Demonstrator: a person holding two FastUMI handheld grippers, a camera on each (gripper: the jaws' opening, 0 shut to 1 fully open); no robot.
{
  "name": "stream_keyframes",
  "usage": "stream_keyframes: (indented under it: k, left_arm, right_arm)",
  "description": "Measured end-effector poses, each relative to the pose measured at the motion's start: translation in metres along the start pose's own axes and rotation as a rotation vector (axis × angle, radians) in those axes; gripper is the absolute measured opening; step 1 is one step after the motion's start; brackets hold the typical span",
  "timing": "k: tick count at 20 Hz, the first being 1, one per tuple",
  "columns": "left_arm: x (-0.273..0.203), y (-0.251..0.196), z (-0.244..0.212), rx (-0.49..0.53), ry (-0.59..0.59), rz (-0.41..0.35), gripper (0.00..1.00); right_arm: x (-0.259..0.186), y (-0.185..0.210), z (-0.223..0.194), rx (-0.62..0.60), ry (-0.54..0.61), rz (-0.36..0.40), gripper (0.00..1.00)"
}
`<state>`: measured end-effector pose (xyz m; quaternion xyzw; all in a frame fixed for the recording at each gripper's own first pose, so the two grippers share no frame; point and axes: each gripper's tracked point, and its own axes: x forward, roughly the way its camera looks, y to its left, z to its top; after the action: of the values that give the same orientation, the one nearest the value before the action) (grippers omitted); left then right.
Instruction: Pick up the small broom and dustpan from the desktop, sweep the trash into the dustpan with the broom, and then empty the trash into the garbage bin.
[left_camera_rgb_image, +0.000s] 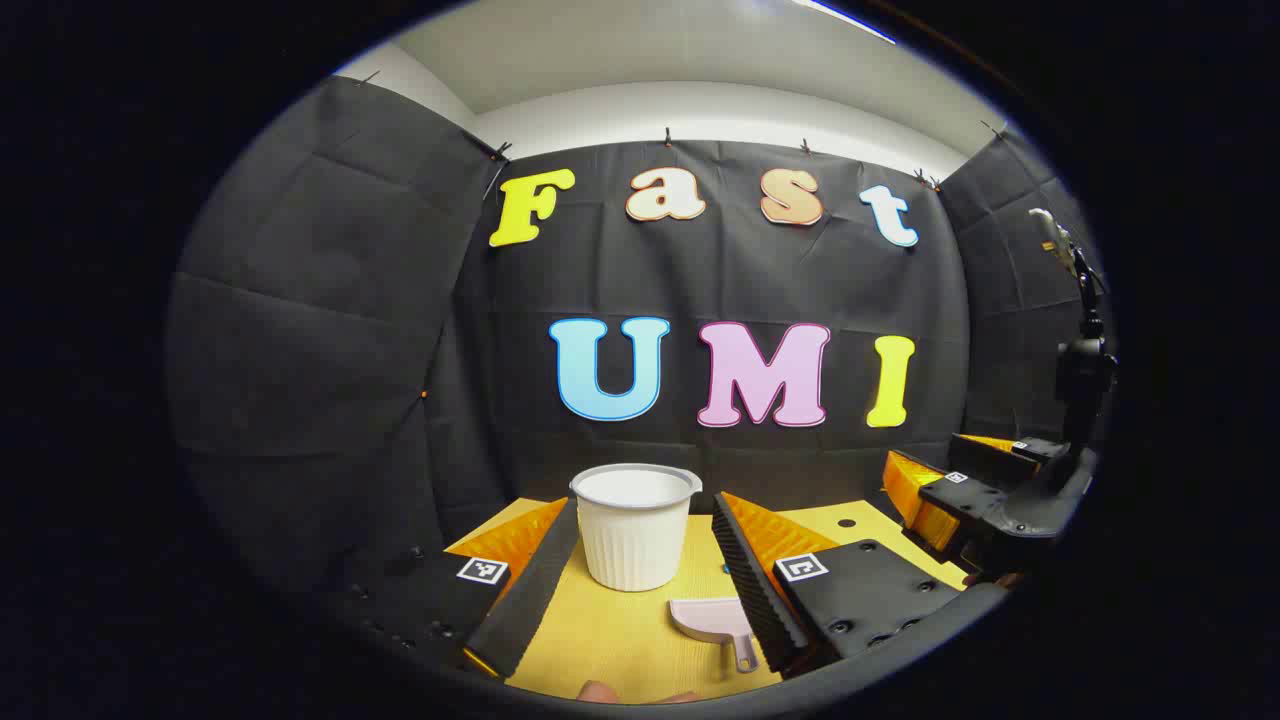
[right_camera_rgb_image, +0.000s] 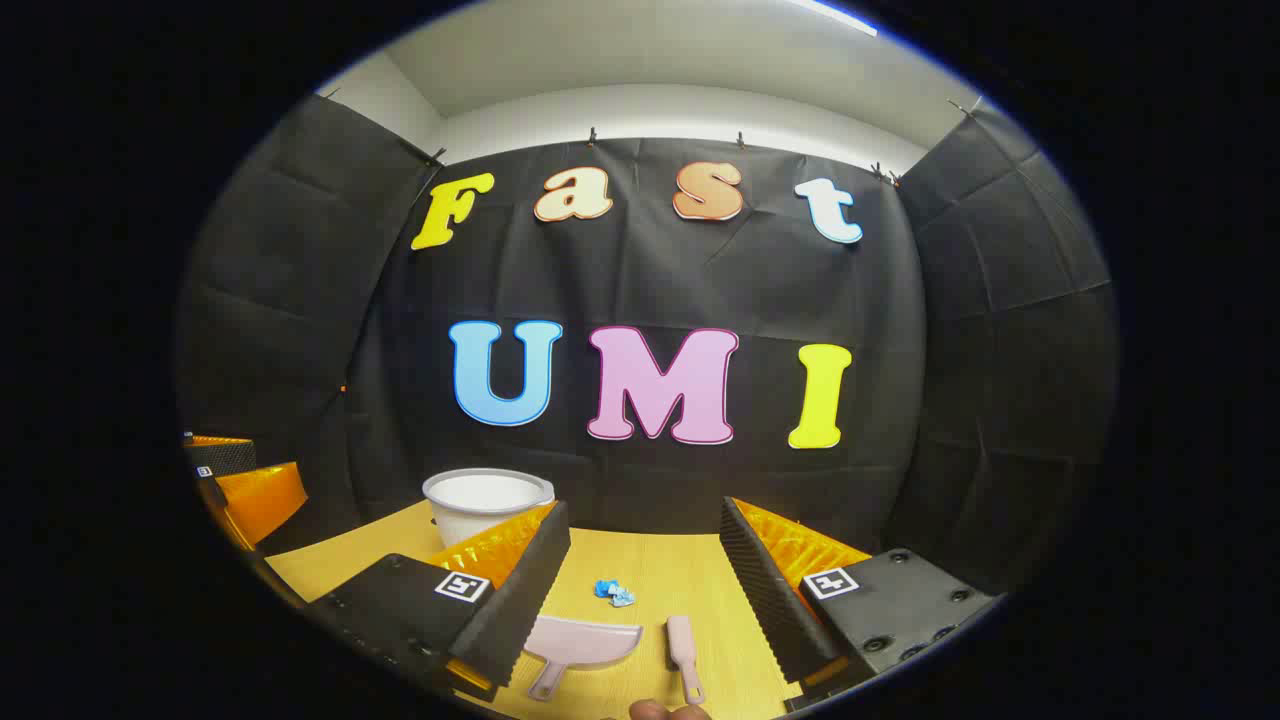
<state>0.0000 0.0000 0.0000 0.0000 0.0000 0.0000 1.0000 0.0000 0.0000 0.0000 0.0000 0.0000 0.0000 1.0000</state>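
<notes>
In the left gripper view, my left gripper (left_camera_rgb_image: 645, 520) is open above the yellow table (left_camera_rgb_image: 600, 640), and the white ribbed garbage bin (left_camera_rgb_image: 635, 540) stands upright beyond its fingers. The pink dustpan (left_camera_rgb_image: 712, 622) lies flat beside its right finger. My right gripper (left_camera_rgb_image: 950, 472) shows at the right edge. In the right gripper view, my right gripper (right_camera_rgb_image: 644, 520) is open and holds nothing. Between its fingers lie the dustpan (right_camera_rgb_image: 585, 642), the small pink broom (right_camera_rgb_image: 685, 655) and a crumpled blue scrap of trash (right_camera_rgb_image: 613, 592). The bin (right_camera_rgb_image: 487, 503) stands at the left, behind one finger.
Black cloth walls close the table on three sides. A dark stand (left_camera_rgb_image: 1082, 370) rises at the right edge of the left gripper view. The left gripper (right_camera_rgb_image: 240, 480) shows at the far left of the right gripper view. A fingertip of a hand (right_camera_rgb_image: 655, 709) shows at the bottom.
</notes>
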Motion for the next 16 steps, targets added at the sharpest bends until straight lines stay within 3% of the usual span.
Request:
stream_keyframes:
  k: [1, 8, 12, 13, 15, 16]
  left_arm:
    - [-0.004, 0.004, -0.001, -0.001, -0.001, -0.003, 0.79]
    - [-0.017, 0.011, -0.002, -0.023, -0.010, -0.020, 0.80]
    - [-0.016, 0.007, 0.002, -0.015, -0.008, -0.037, 0.80]
    - [-0.015, 0.006, 0.001, -0.016, -0.004, -0.039, 0.80]
    - [-0.013, 0.005, -0.001, -0.008, 0.013, -0.040, 0.80]
    - [-0.013, 0.006, 0.000, -0.003, 0.013, -0.034, 0.80]
  right_arm:
    - [-0.004, 0.002, 0.002, -0.003, -0.007, -0.002, 0.97]
    - [-0.027, 0.010, 0.013, -0.038, -0.029, -0.007, 0.93]
    - [-0.030, 0.007, 0.018, 0.001, -0.038, -0.028, 0.93]
    - [-0.029, 0.005, 0.017, 0.011, -0.037, -0.031, 0.97]
    - [-0.026, 0.002, 0.013, 0.025, -0.028, -0.037, 0.94]
    - [-0.024, 0.001, 0.011, 0.028, -0.024, -0.037, 0.98]
